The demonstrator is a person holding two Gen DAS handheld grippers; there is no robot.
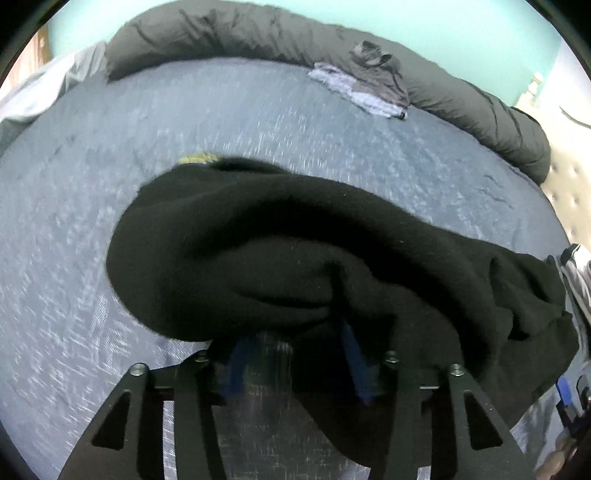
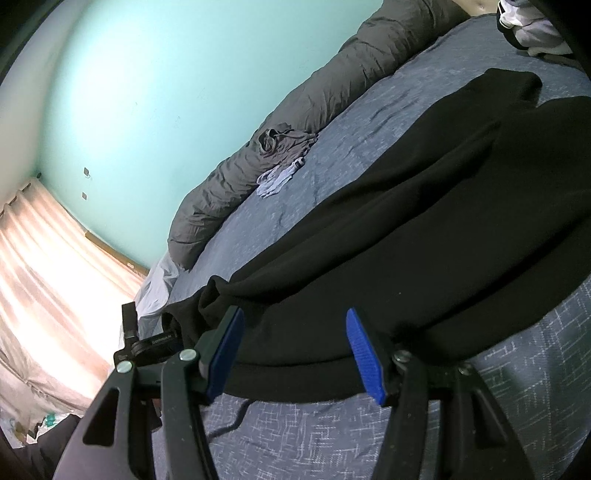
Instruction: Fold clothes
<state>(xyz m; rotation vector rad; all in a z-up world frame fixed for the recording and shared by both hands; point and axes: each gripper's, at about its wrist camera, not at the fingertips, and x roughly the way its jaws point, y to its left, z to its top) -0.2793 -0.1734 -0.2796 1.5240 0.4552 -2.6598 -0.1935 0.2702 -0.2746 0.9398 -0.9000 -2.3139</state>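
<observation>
i saw black garment spread mid-frame on the bed | my right gripper gaped wide at its hem | left gripper buried under fabric, state unclear

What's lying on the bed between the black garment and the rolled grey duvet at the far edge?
Mostly bare blue bedsheet; near the grey duvet lies a small pile of clothes. The left wrist view shows it beyond the black garment.

Black fleece garment — thick, soft, bunched in rolling folds — spread across the blue-grey patterned bedspread.
</observation>
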